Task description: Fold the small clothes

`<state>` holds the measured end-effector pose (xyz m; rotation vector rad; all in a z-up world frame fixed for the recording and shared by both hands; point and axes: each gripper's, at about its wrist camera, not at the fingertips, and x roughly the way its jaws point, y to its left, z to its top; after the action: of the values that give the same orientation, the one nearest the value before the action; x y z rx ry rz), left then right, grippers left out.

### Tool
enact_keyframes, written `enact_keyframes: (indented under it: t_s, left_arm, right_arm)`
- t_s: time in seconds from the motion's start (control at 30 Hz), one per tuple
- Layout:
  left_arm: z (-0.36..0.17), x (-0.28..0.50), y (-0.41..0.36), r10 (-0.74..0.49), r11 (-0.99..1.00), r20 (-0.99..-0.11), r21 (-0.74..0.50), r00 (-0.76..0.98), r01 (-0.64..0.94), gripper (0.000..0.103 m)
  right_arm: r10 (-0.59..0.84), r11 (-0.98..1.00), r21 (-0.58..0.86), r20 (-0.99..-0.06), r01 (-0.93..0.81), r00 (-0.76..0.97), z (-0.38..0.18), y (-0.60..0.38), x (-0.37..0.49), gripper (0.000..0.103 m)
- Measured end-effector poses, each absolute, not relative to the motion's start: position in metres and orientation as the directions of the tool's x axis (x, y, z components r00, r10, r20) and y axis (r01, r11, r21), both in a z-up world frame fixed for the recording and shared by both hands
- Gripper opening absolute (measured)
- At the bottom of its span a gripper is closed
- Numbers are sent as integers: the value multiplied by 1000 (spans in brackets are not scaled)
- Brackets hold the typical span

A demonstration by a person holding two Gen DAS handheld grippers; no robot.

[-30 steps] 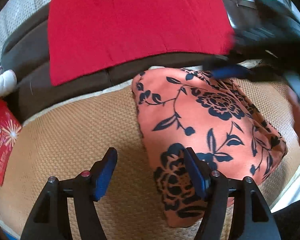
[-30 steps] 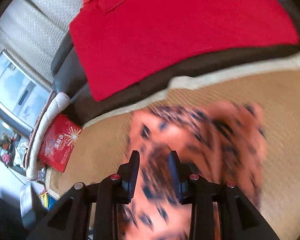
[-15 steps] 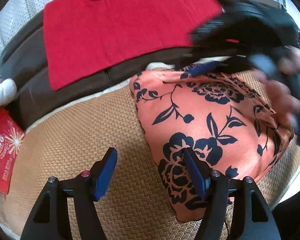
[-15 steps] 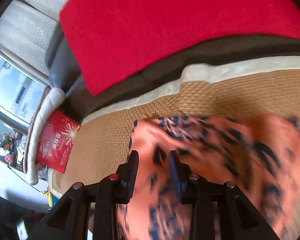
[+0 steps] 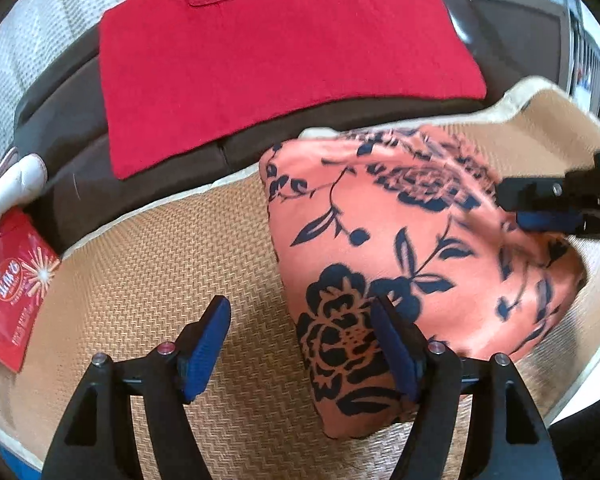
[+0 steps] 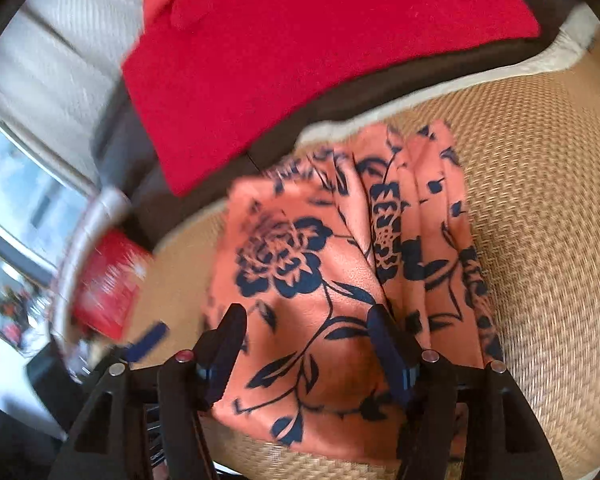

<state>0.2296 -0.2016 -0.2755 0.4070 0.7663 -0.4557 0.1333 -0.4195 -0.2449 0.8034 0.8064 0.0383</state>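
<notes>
An orange garment with a dark blue flower print (image 5: pixel 400 240) lies folded on the woven mat (image 5: pixel 140 280). My left gripper (image 5: pixel 300 312) hovers at the garment's near left edge. Its jaws are opening and grip nothing; the right finger is over the cloth, the left over bare mat. In the right wrist view the garment (image 6: pixel 300 280) shows pleated folds along its right side. My right gripper (image 6: pixel 306 316) stands above it with its jaws opening, the cloth lying below them and not pinched. That gripper (image 5: pixel 548 208) also enters the left wrist view from the right edge.
A red cloth (image 5: pixel 280 60) is spread over the dark brown cushion (image 5: pixel 80 184) behind the mat. At the left edge lie a red packet (image 5: pixel 12 284) and a white padded item (image 5: pixel 12 184). Bare mat extends left of and in front of the garment.
My right gripper swung from the garment's far edge round to its right side and spread its jaws, letting go of the cloth. The garment now lies settled. My left gripper barely shifted.
</notes>
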Motion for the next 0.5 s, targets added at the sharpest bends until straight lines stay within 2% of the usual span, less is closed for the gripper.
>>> enact_keyframes:
  t_s: [0.17, 0.27, 0.33, 0.5]
  left_arm:
    - [-273, 222, -204, -227, 830, -698, 225, 679, 510, 73]
    - [-275, 224, -206, -218, 830, -704, 230, 675, 508, 73]
    - [-281, 229, -207, -208, 830, -711, 235, 671, 506, 73]
    - [-289, 237, -207, -200, 832, -723, 231, 661, 505, 73]
  right_arm:
    - [287, 699, 664, -601, 266, 746, -243, -425, 117, 66]
    - [299, 694, 657, -636, 295, 712, -258, -429, 123, 57]
    - [304, 703, 631, -684, 329, 663, -271, -428, 131, 46]
    - [312, 694, 641, -679, 329, 665, -275, -431, 136, 46]
